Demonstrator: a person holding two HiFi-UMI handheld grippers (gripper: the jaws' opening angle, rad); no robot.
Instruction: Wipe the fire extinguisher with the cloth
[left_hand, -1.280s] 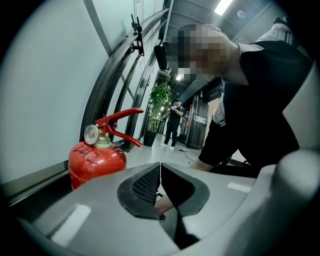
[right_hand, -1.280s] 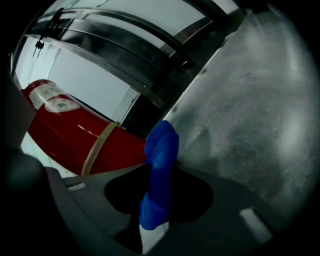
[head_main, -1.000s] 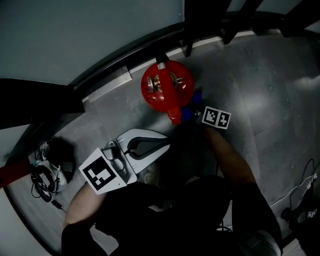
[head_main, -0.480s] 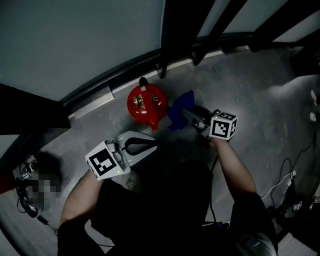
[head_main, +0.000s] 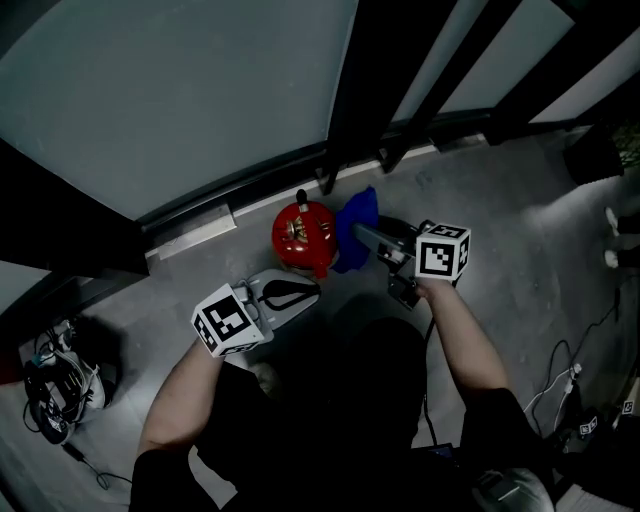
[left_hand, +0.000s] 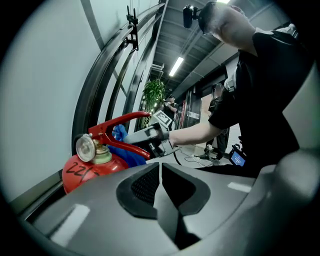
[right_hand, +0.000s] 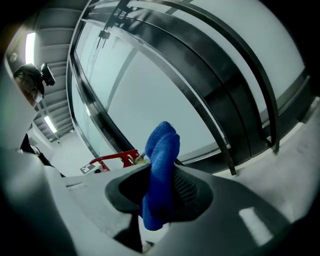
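Pinching the blue cloth (right_hand: 161, 160) in the right gripper (right_hand: 159, 187), touching it to the red fire extinguisher (head_main: 302, 236) on the floor (head_main: 500, 230); holding the left gripper (left_hand: 160, 182) closed, empty, nearby. Wiping apparently barely underway.

Tangled cables (head_main: 52, 388), glass wall (head_main: 180, 90)

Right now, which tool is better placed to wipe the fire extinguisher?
Right, I'd say. The right tool is shut on the blue cloth, which is close beside the red fire extinguisher. The left tool is shut on nothing and sits short of it.
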